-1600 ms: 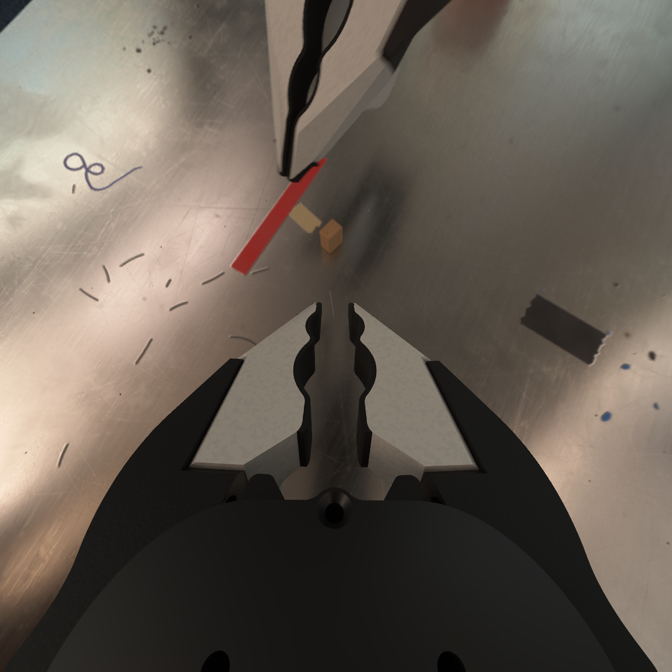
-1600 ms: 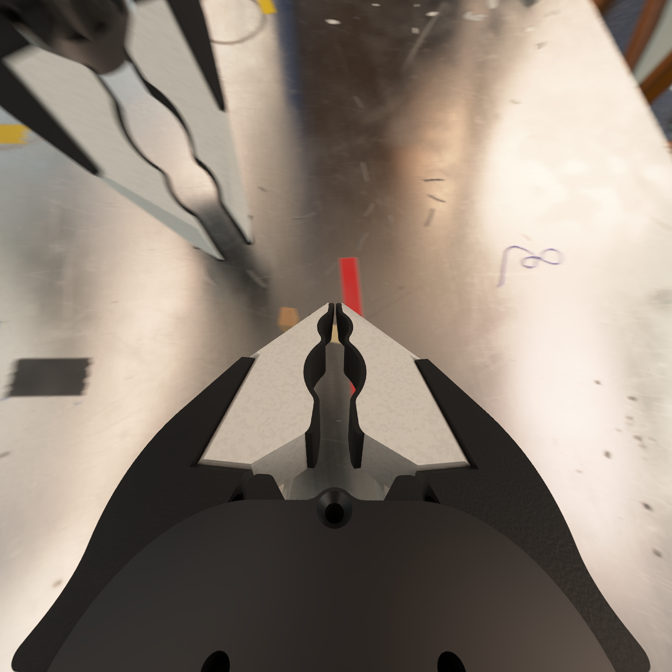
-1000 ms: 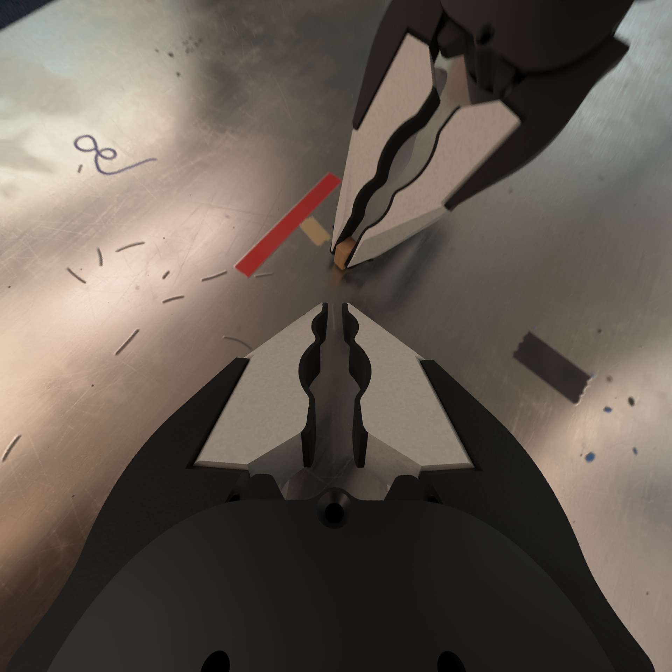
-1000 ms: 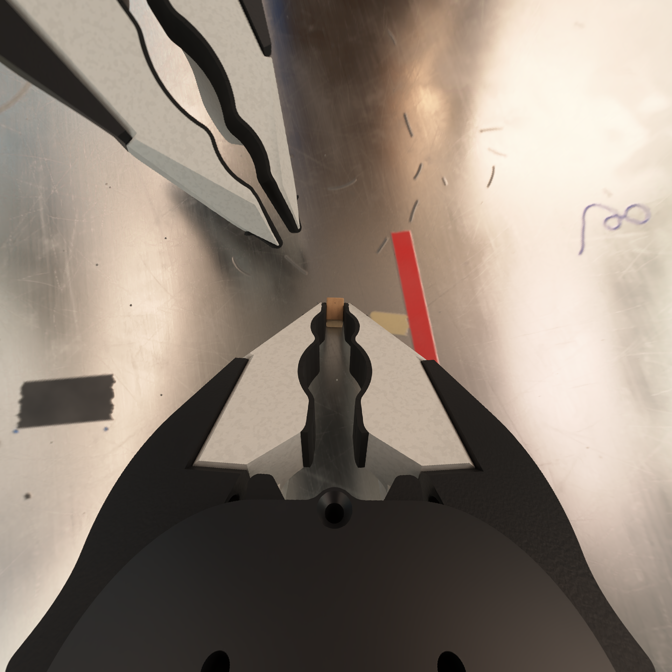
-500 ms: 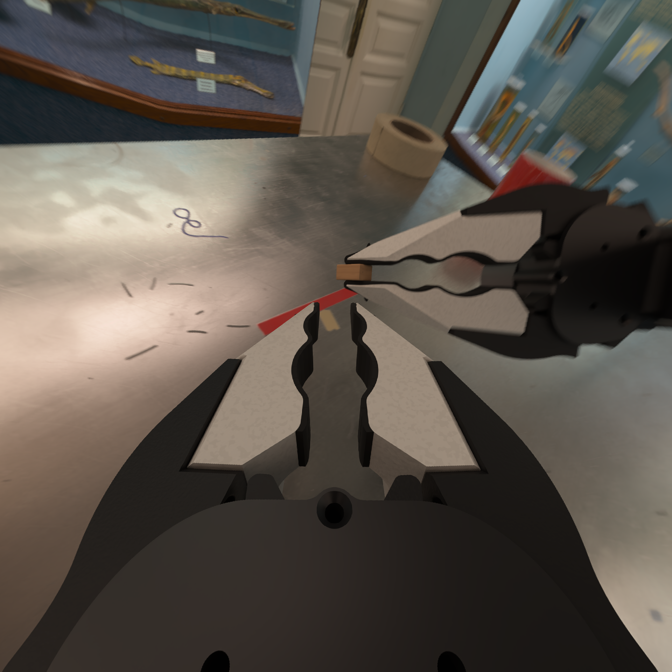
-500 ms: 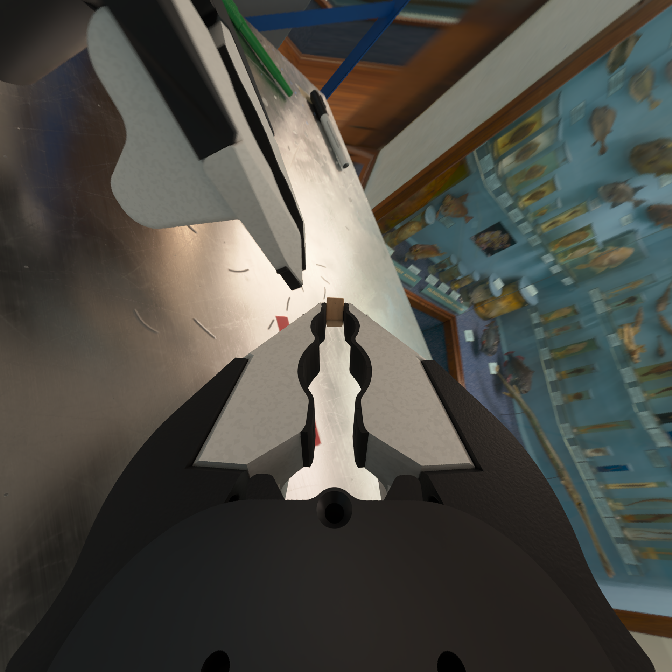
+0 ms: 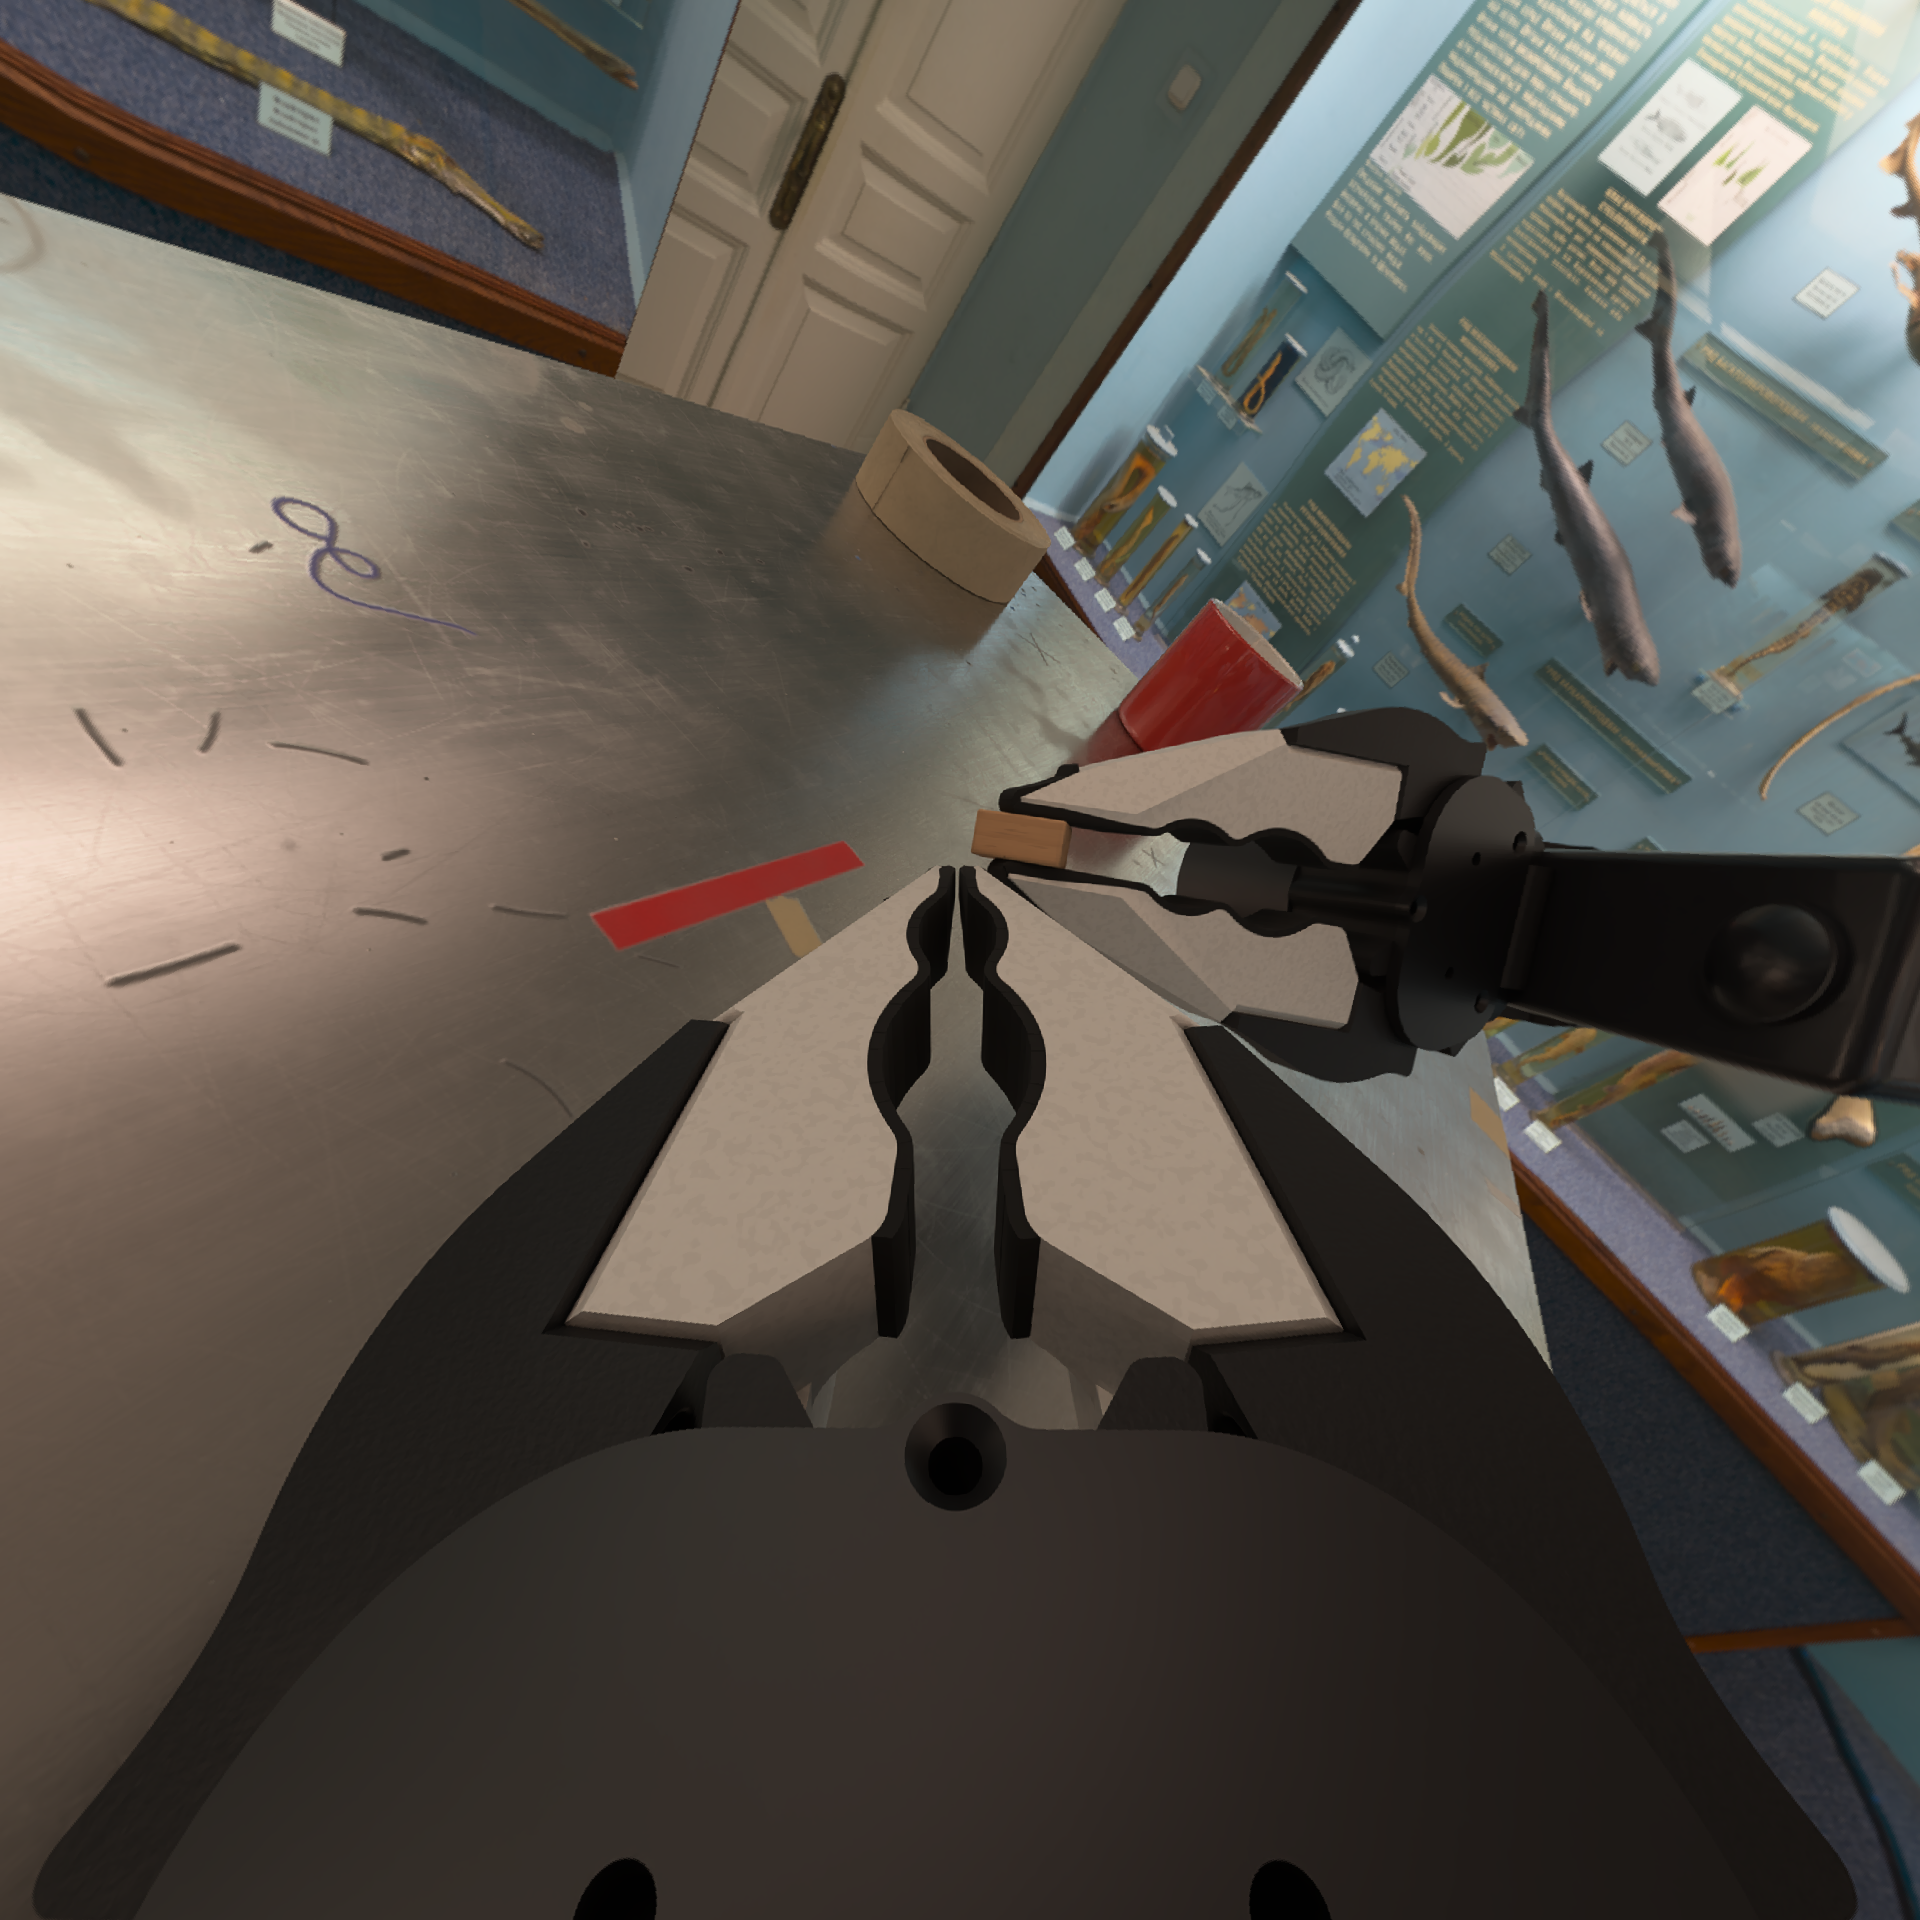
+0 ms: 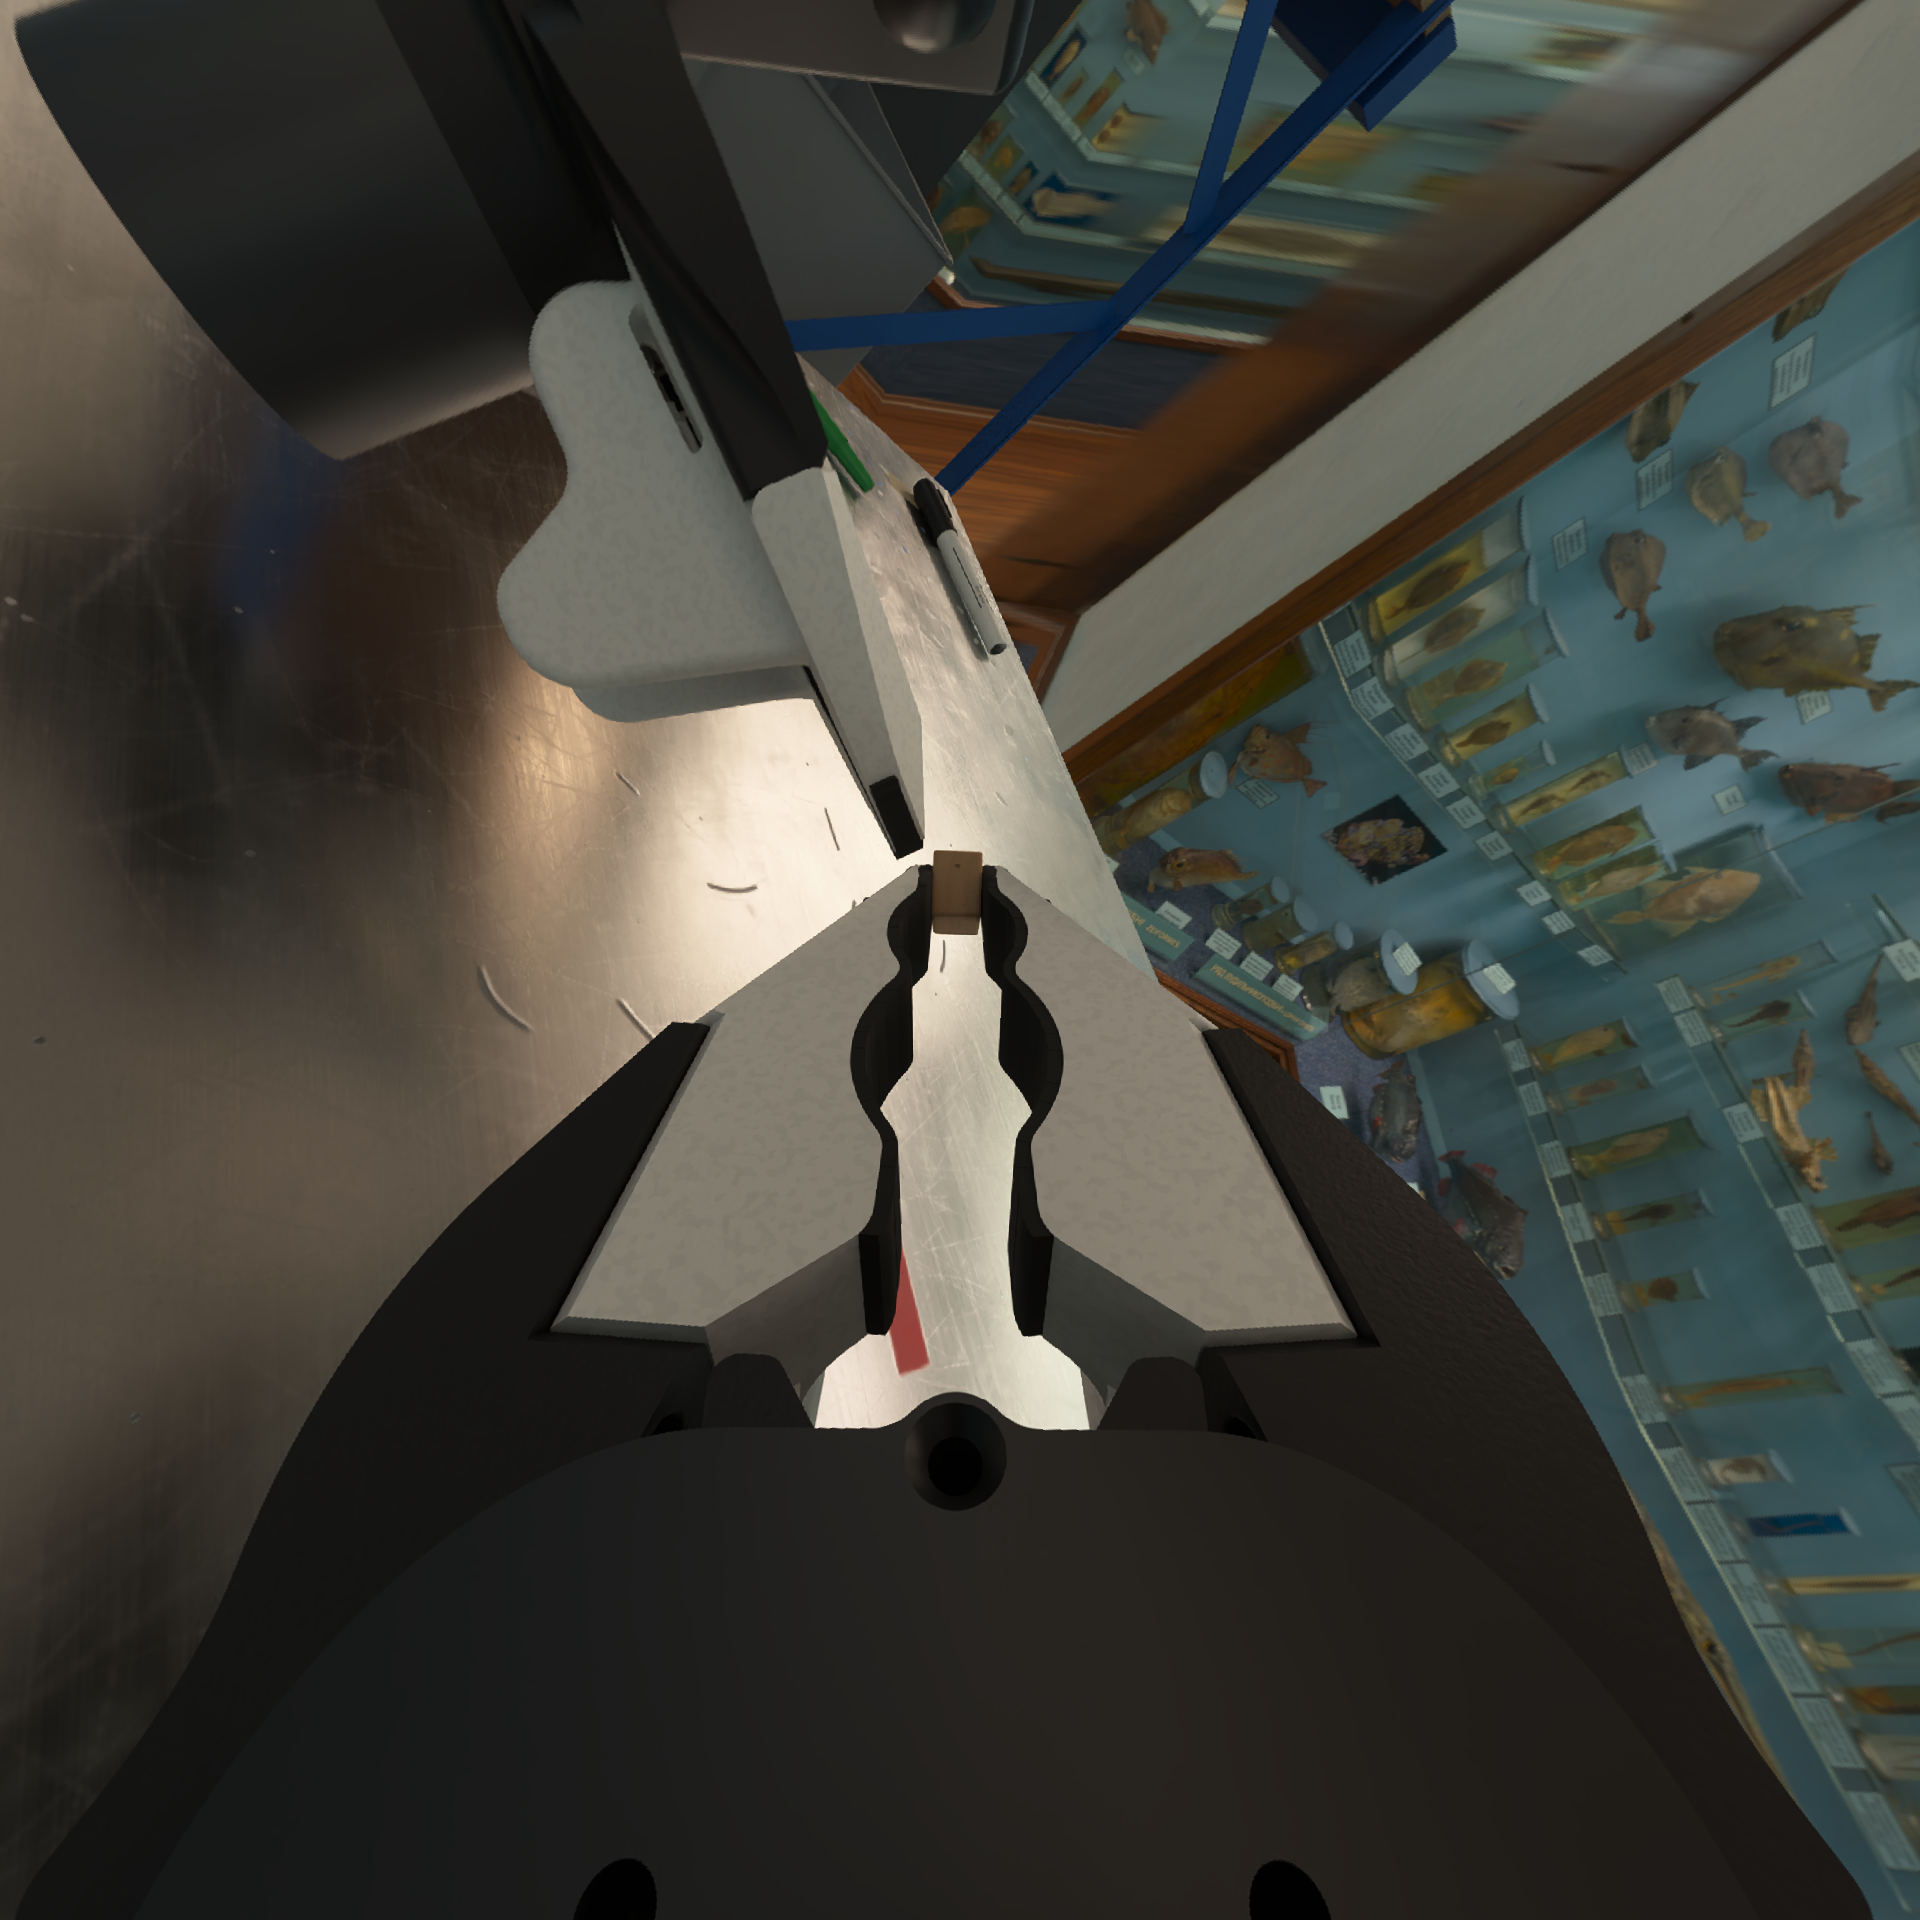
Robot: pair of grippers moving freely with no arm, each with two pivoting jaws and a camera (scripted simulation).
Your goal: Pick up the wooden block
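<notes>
**benchrat:** Right of centre in the left wrist view, the right tool (image 7: 1013, 837) is clamped on the small tan wooden block (image 7: 1022, 837), pinched at the very fingertips and lifted clear of the scratched grey metal surface (image 7: 436, 665). Left tool (image 7: 956, 878) sits with its tips nearly together, holding nothing, just below the block.

**torque_tom:** Yeah, I'd say the pick is basically done. To finish well: keep squeezing steadily, no fast swings, since a tip grip that shallow could let it pivot out.

**benchrat:** Agreed. In the right wrist view the block (image 8: 957, 891) pokes past the tips at frame centre. The flat red strip (image 7: 727, 894) lies on the surface, left of both.
</notes>
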